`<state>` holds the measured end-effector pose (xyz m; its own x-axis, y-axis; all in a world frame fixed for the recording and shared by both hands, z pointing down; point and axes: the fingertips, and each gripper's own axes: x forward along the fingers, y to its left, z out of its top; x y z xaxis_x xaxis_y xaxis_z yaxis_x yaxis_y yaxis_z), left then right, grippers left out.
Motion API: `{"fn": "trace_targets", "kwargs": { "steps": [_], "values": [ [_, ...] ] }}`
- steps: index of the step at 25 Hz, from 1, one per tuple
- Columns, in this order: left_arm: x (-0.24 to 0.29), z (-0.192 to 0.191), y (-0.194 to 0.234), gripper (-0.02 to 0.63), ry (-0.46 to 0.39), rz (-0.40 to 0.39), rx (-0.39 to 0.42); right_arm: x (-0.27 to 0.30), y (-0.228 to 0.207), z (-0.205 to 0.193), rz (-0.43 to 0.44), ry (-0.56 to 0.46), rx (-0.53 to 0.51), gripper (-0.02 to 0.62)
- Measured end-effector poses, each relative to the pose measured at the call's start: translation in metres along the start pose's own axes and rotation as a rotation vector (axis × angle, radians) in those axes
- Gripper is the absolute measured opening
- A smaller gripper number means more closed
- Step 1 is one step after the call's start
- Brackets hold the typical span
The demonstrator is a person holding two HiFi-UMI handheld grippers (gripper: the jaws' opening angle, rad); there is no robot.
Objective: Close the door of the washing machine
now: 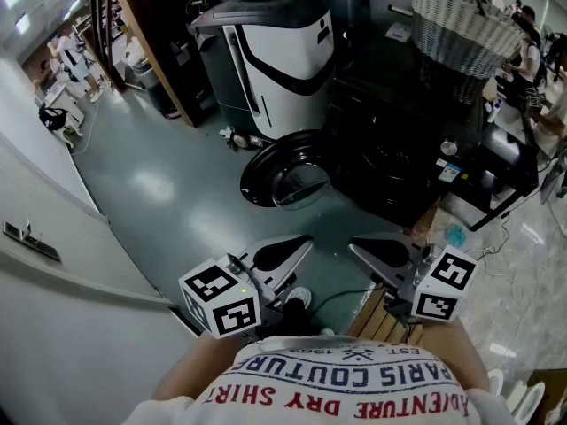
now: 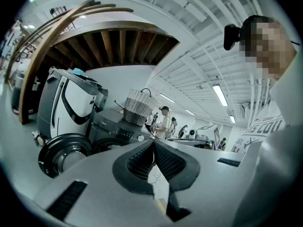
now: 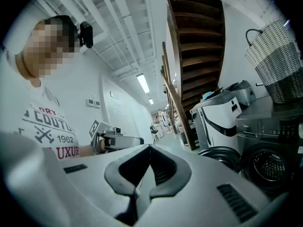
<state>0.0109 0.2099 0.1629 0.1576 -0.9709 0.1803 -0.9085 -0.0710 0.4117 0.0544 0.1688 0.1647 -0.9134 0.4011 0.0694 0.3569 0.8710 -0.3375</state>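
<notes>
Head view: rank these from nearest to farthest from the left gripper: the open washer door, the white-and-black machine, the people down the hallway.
1. Open washer door: just ahead of the left gripper, swung out low over the floor.
2. White-and-black machine: behind the door, against the back wall.
3. People: far up the hallway, upper left.

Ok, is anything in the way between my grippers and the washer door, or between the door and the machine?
Nothing visible. Only floor lies between the left gripper, the right gripper and the open door. The door's swing to the drum opening looks clear.
</notes>
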Motion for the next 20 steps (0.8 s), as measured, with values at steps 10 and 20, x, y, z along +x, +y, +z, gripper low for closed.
{"fn": "trace_targets", "kwargs": {
  "steps": [10,20],
  "values": [
    [0.001,-0.005,-0.002,0.028,0.000,0.028,-0.012,-0.006,-0.004,-0.005,-0.006,-0.005,0.019,0.021],
    [0.004,-0.009,0.028,0.029,0.008,0.036,-0.064,0.015,-0.025,-0.018,-0.026,0.015,0.070,0.025]
  ]
}}
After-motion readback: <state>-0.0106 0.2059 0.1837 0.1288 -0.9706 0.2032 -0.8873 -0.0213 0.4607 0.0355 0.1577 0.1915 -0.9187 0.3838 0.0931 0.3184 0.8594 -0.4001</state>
